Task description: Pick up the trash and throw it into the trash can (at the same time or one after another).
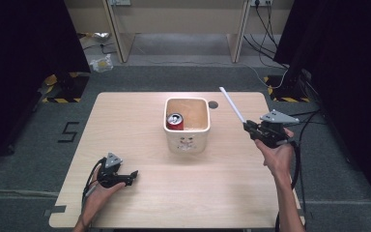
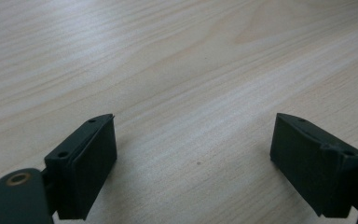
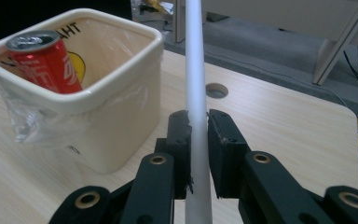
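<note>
The long, thin white plastic straw [image 3: 196, 93] is clamped between the two black jaws of the right hand-held gripper [image 3: 197, 128], which press on it from both sides. In the high view the straw [image 1: 233, 105] rises from that gripper [image 1: 248, 126] at a slant, up and toward the far left, its free end in the air above the far right part of the pale wooden bench [image 1: 140, 198]. It is smooth, plain and straight, with no bend.

Just left of the straw stands a cream square plastic bin [image 3: 116, 126] lined with a clear plastic bag; the straw and the bin are apart. Inside the bin a red drink can [image 3: 44, 58] with a silver top stands tilted against the wall at the left. Beyond the straw lies a small round hole in the bench top [image 3: 216, 90], close to the far edge.

The left hand-held gripper [image 1: 134, 175] rests low at the near left of the bench, well apart from the bin [image 1: 187, 140] and the straw, held in the person's left hand [image 1: 99, 191]. Its own view shows its jaws spread wide with bare wood grain between them [image 2: 193, 149].

The right gripper view gives the close grip and dark lettering and a yellow mark on the bin's inner wall; the high view gives a printed face on the bin's near wall and the can [image 1: 175, 121] in the bin's near left corner.
</note>
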The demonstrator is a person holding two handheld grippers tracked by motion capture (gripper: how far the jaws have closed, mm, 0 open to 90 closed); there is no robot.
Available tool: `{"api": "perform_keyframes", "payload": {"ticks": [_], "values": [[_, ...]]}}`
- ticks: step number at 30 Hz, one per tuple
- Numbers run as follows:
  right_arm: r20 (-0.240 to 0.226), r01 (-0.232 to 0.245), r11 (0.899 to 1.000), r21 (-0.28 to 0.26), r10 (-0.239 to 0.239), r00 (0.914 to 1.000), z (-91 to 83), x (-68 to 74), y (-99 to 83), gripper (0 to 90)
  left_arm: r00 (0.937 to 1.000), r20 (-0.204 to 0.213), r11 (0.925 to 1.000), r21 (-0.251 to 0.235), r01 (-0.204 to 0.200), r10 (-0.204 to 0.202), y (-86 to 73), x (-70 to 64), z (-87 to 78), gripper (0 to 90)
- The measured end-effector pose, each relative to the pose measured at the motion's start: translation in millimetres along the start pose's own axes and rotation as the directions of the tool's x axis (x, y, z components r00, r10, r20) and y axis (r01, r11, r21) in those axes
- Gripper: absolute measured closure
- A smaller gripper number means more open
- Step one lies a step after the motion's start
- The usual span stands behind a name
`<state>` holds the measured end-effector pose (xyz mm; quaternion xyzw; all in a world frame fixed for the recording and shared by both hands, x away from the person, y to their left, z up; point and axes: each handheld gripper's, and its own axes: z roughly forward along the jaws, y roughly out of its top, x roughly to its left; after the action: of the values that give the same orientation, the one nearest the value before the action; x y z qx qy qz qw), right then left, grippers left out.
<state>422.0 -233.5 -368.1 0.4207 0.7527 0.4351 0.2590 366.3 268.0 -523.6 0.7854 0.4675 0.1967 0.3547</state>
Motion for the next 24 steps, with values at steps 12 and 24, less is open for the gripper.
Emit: {"api": "perform_keyframes", "payload": {"ticks": [12,24], "values": [[-0.061,0.014,0.999,-0.031,-0.016,0.9980,19.8,18.2,31.7,79.4,1.0000,0.000,1.0000,0.001,-0.001,0.001,0.0,0.0,0.0,13.6],[-0.127,0.033,0.999,-0.042,-0.038,0.9912,47.2,42.2,57.2,79.4,1.0000,-0.001,1.0000,0.000,-0.003,0.003,0.0,0.2,0.0,13.6]]}}
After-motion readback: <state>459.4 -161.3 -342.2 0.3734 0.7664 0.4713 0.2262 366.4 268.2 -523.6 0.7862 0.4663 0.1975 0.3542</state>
